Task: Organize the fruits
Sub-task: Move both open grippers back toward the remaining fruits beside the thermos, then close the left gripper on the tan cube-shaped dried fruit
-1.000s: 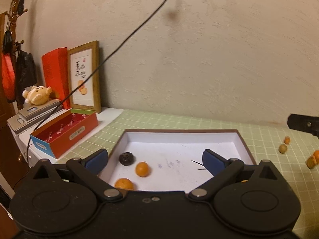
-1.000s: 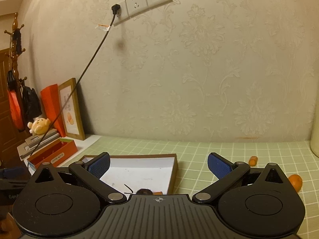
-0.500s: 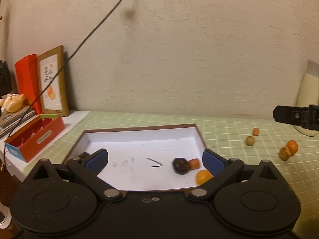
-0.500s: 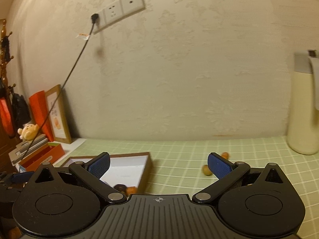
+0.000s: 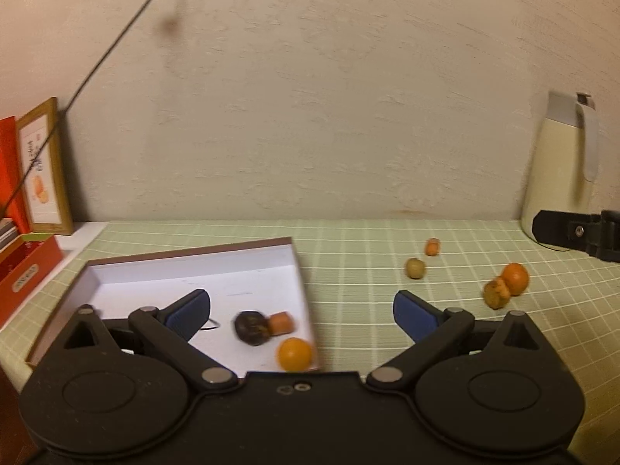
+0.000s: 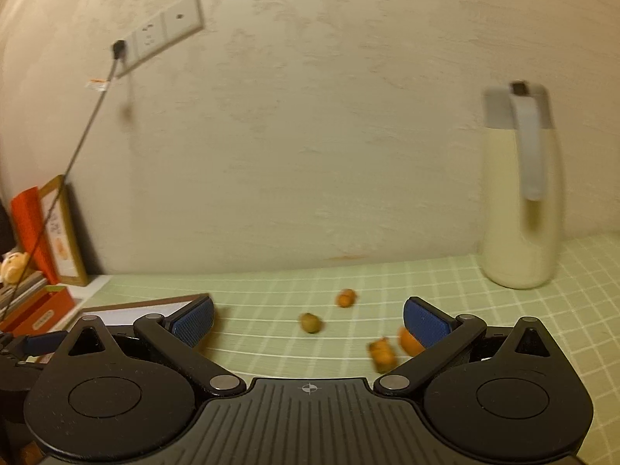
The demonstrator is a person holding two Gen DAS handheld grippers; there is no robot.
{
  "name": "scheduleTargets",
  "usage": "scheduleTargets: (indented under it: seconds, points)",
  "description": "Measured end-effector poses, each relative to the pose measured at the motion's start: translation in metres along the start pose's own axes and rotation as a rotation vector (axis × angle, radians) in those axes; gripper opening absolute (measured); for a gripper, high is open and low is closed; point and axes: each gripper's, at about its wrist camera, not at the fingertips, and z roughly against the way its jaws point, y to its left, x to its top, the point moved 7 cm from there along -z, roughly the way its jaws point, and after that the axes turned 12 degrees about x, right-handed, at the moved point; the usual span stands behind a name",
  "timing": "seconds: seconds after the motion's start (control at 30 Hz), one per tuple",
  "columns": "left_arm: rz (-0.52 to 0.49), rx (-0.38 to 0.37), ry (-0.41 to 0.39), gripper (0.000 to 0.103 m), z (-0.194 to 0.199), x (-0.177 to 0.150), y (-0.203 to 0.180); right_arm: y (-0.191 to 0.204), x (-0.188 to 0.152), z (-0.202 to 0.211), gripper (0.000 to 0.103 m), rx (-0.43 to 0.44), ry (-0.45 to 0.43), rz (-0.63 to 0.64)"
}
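The left gripper (image 5: 301, 312) is spread wide and holds nothing; it hangs over the near right corner of the white tray (image 5: 298, 267). Within the last second its view has swung rightward, so the tray now sits to its left and the loose fruit has come into sight. Three pieces lie in that corner: a dark fruit (image 5: 251, 328), a small orange piece (image 5: 282, 322) touching it, and a round orange (image 5: 294, 353) nearest the rim. Further right on the green checked cloth (image 5: 356, 267) four pieces wait: a green fruit (image 6: 310, 322), a small orange one (image 6: 345, 297) behind it, a brownish one (image 6: 381, 353) and an orange (image 6: 409, 341) beside it. The right gripper (image 6: 308, 321) has turned the same way, equally wide and empty, with the green fruit framed between its fingers. Judging by this, the sorting is partway, and a fresh pickup looks next.
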Motion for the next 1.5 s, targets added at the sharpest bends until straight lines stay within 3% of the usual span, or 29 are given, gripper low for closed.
scheduleTargets:
  seconds: [0.5, 0.9, 1.0, 1.27, 1.5]
  points:
    - [-0.069, -0.096, 0.018, 0.093, -0.021, -0.004, -0.069, -0.064, -0.011, 0.018, 0.103, -0.140, 0.023, -0.055]
    - [-0.125, -0.174, 0.038, 0.081, -0.042, -0.011, -0.121, -0.101, -0.018, 0.016, 0.102, -0.232, 0.030, -0.080]
    - [-0.153, -0.204, 0.042, 0.078, -0.047, -0.014, -0.140, -0.106, -0.018, 0.014, 0.078, -0.249, 0.040, -0.068]
    - [-0.171, -0.263, 0.053, 0.078, -0.058, -0.017, -0.183, -0.123, -0.020, 0.016, 0.077, -0.262, 0.054, -0.086]
    - [-0.159, -0.284, 0.090, 0.064, -0.073, -0.023, -0.203, -0.133, -0.019, 0.022, 0.078, -0.279, 0.047, -0.105]
